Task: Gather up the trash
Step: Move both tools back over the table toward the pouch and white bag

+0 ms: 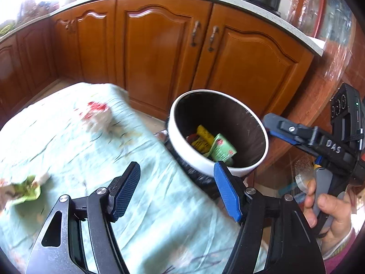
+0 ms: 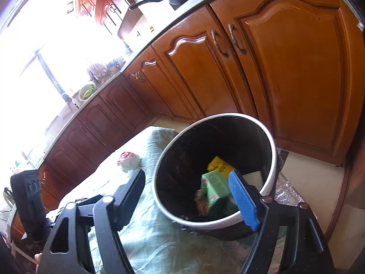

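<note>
We see daylight blowing out the window (image 2: 34,68) to white, glare on the cabinet doors (image 1: 159,52), motion blur over the tablecloth (image 1: 68,137), and dark, curved fisheye edges.

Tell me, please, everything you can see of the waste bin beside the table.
The waste bin is round, with a white rim and outer wall and a dark inside. It stands upright and open-topped on the floor, against the edge of the cloth-covered table, before wooden cupboards. At its bottom lie a green carton and a yellow wrapper. Neither gripper touches it.
</note>
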The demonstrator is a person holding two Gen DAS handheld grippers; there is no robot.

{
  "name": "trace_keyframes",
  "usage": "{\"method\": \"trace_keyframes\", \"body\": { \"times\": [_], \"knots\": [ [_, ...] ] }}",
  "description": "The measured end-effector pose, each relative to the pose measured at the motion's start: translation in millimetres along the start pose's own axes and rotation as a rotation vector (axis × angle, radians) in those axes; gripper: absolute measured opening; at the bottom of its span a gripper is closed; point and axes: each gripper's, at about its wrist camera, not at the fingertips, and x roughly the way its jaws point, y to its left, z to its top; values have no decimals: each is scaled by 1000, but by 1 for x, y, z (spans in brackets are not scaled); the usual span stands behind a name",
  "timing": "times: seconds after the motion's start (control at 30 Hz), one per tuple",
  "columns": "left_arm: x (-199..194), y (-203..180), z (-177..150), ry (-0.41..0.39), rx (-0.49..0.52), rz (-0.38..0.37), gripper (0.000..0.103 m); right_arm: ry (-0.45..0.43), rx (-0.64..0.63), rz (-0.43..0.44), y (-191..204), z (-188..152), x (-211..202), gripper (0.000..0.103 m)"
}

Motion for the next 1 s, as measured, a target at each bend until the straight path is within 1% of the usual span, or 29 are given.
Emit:
{"method": "trace_keyframes", "body": {
  "times": [0.13,0.33,0.63,0.7,0.73,0.87,1.0],
  "knots": [
    [-20,23,-19,-17,-30,34,68,-8,-23,36,22,-12,-4,83],
    [-46,57,-43,-26,-76,64,68,26,-73,96,57,-30,0,84],
    [-72,95,-82,-26,-162,106,68,121,-145,148,103,-62,27,93],
    [-76,104,-88,-26,-173,118,68,129,-159,143,110,-67,34,98],
    [-79,109,-90,-26,-179,123,68,130,-170,135,113,-68,37,99],
    [-91,122,-95,-34,-173,142,68,147,-204,132,126,-71,50,99],
    [-100,135,-93,-37,-127,165,68,197,-240,136,137,-74,61,99]
  ]
}}
